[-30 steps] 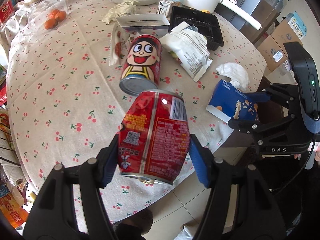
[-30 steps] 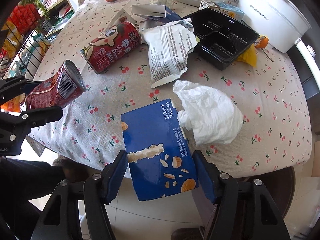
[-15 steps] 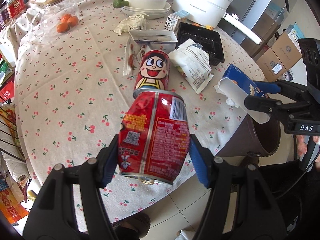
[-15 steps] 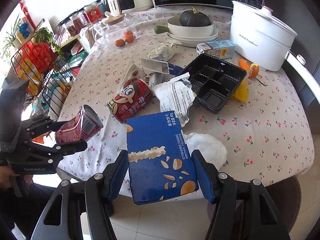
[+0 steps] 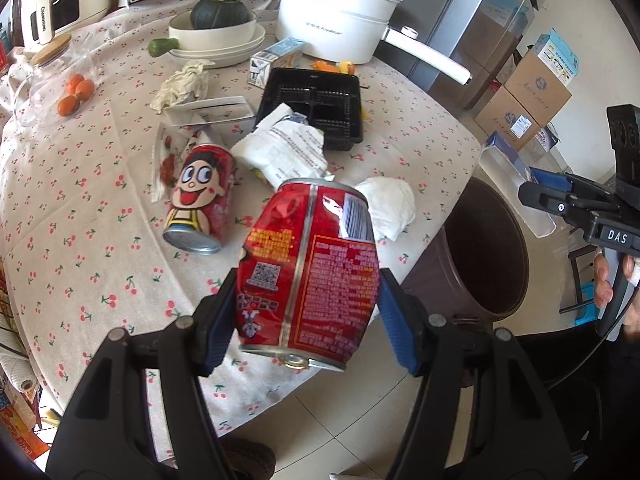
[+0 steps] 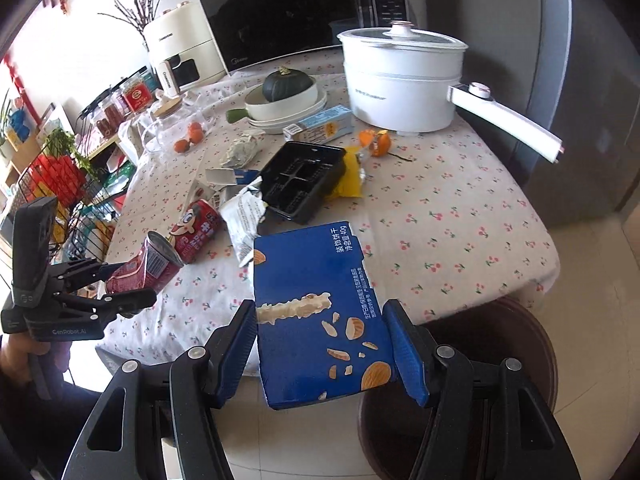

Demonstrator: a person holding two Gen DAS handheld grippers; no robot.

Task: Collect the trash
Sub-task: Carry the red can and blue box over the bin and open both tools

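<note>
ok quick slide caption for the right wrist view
Right gripper holds a blue biscuit box above the brown bin beside the cluttered table.

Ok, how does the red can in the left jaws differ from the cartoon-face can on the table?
The held can is lifted off the cloth, clamped in the left gripper; the cartoon-face can lies on its side on the tablecloth, untouched. The held can's wall is dented and creased; the lying one looks round. The held can shows fine print and a barcode; the other shows its cartoon face. Both are red drink cans of similar size.
</note>
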